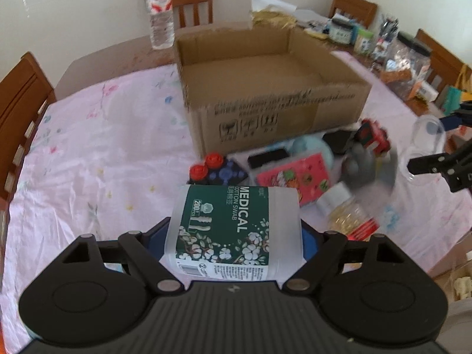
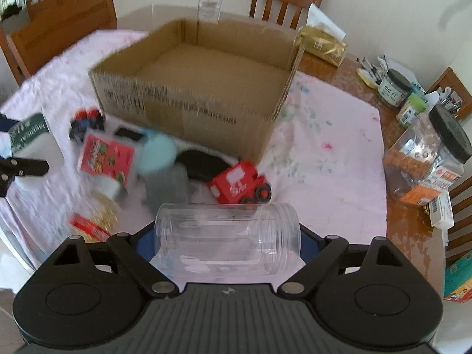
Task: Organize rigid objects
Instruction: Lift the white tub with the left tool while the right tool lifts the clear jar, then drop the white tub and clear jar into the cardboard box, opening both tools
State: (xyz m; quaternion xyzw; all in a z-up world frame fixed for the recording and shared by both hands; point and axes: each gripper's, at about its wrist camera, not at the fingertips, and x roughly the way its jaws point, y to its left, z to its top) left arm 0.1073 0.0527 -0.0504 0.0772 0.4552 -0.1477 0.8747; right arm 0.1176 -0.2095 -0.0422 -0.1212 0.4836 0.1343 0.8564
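Left hand-held gripper [image 1: 234, 236] pinching cotton swab tub [image 1: 233, 230]; right hand-held gripper [image 2: 227, 242] clamping clear jar [image 2: 227, 237], lower centre. Smooth jar risking slipping before reaching cardboard box [image 2: 188, 112].

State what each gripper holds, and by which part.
Left gripper: cotton swab tub, gripped across its ends. Right gripper: clear jar, lying sideways, gripped by its base and open mouth.

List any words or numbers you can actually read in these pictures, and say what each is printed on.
"MEDICAL COTTON SWAB": green label of the cotton swab tub held in the left gripper.
"200": same label.
Fine print on that label: too small.
Cardboard box print: blurred.
Red toy truck, pink packet, water bottle, distant jars: unreadable.
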